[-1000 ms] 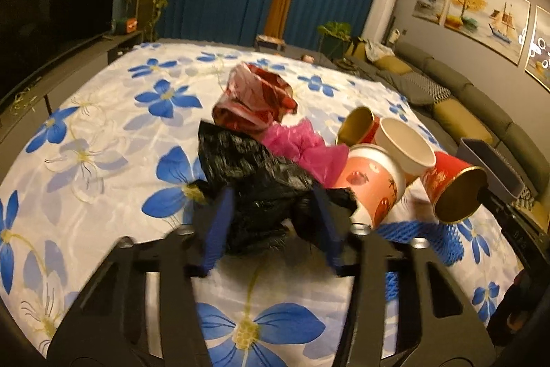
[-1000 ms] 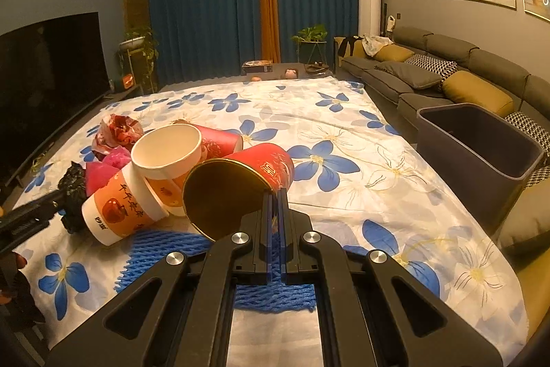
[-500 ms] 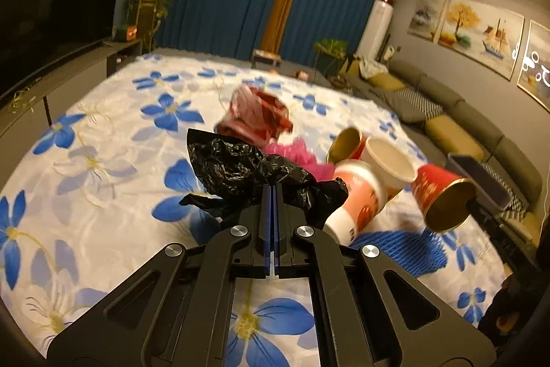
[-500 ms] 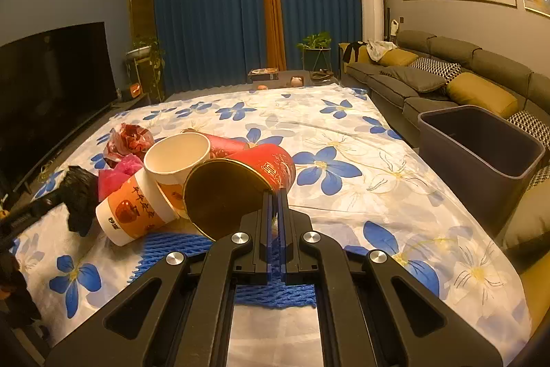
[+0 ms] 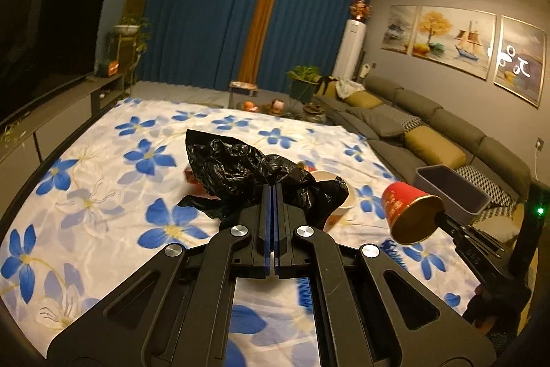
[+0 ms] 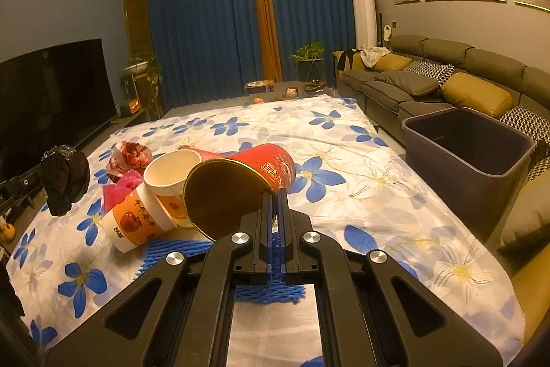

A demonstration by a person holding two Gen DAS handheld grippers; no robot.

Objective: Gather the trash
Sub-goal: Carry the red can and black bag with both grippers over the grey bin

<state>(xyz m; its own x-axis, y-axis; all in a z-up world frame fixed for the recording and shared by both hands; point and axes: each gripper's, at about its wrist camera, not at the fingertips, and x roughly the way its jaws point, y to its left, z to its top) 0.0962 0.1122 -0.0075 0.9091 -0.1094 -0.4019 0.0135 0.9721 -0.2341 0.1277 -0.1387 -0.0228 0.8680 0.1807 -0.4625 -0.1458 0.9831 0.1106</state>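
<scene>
My left gripper is shut on a crumpled black plastic bag and holds it above the flowered cloth; the bag also shows hanging in the air in the right wrist view. My right gripper is shut on the rim of a red paper cup with a gold inside, lifted off the cloth; it also shows in the left wrist view. A grey trash bin stands to the right beside the sofa, and it shows in the left wrist view.
On the flowered cloth lie an orange-and-white paper cup, a white-inside cup, a pink bag, a red foil wrapper and blue foam netting. A TV stands left, a sofa right.
My left gripper closed on the black bag and lifted it off the cloth. My right gripper has risen a little with the red cup.
</scene>
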